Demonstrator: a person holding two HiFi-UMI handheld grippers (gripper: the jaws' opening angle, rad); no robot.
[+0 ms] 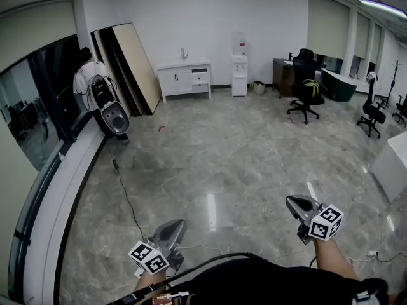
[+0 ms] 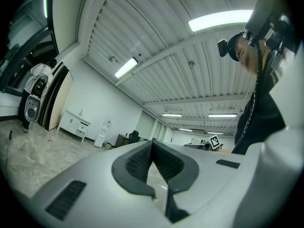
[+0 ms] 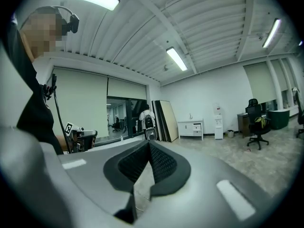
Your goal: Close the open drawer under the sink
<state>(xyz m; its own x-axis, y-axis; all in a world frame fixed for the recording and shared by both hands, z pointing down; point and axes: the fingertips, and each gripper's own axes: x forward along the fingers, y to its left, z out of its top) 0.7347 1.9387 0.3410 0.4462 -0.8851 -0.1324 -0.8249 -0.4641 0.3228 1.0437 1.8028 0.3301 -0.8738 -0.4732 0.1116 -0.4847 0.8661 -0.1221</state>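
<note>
Drawer (image 1: 200, 78): sitting ajar in the sink cabinet (image 1: 177, 81), upper middle, far across the floor.
Left gripper (image 2: 152, 148), right gripper (image 3: 148, 145): you're holding both pinched closed, empty, likely for pushing.

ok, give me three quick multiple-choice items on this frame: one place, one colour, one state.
1. Just right of the sink cabinet, head view? A fridge; B water dispenser; C ladder.
2. Cabinet colour? A white; B black; C red.
3. Jaws of left gripper and right gripper? A wide open; B clamped on a handle; C shut, empty.
Key: 1 B, dispenser stands by its right end; 2 A, its whole front is white; 3 C, each gripper view shows pads meeting, nothing between.
</note>
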